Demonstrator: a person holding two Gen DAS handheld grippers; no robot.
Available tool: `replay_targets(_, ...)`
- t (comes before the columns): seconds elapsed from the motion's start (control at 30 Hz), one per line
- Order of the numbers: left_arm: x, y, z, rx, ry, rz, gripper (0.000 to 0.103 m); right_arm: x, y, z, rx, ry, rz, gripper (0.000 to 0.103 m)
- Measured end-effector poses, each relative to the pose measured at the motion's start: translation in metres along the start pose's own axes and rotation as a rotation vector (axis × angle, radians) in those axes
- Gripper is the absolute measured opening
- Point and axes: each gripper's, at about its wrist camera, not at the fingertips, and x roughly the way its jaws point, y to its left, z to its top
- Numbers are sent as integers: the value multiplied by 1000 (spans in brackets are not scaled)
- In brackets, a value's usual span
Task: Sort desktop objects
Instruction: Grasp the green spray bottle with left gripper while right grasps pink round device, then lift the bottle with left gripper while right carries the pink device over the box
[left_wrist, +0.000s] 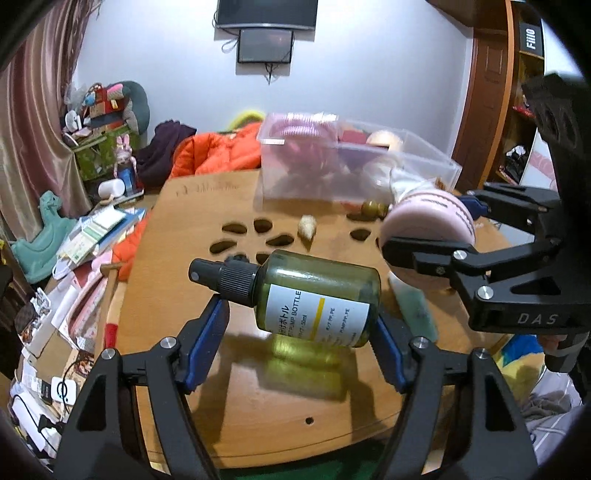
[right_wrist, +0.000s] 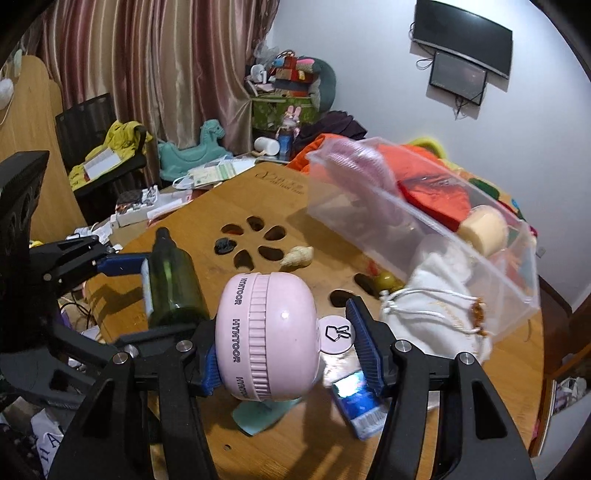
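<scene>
The left gripper (left_wrist: 299, 314) fingers clamp a green spray bottle (left_wrist: 317, 295) lying sideways between them, above the surface (left_wrist: 258, 398). The right gripper (right_wrist: 284, 339) fingers grip a pink round case (right_wrist: 266, 336).

Pretty cluttered room tbh. Straight ahead of the tools there's a pale wall (left_wrist: 166, 55) with a dark curved screen (left_wrist: 266, 13) and a smaller one (left_wrist: 265, 45) under it. Off to the left, striped pinkish curtains (right_wrist: 147, 66), a teal rocking horse (right_wrist: 199, 149) and a black chair (right_wrist: 92, 122). Wooden shelving (left_wrist: 495, 92) on the right.
</scene>
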Motion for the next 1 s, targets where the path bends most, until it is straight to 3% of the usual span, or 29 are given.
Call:
replay_targets(0.6, -8, -27, 44, 41, -59, -41, 73, -48, -50, -18, 74, -23, -101, 55)
replay_targets(1.0, -4, -20, 93, 5, -66, -101, 73, -68, -93, -11, 131, -39, -163, 55)
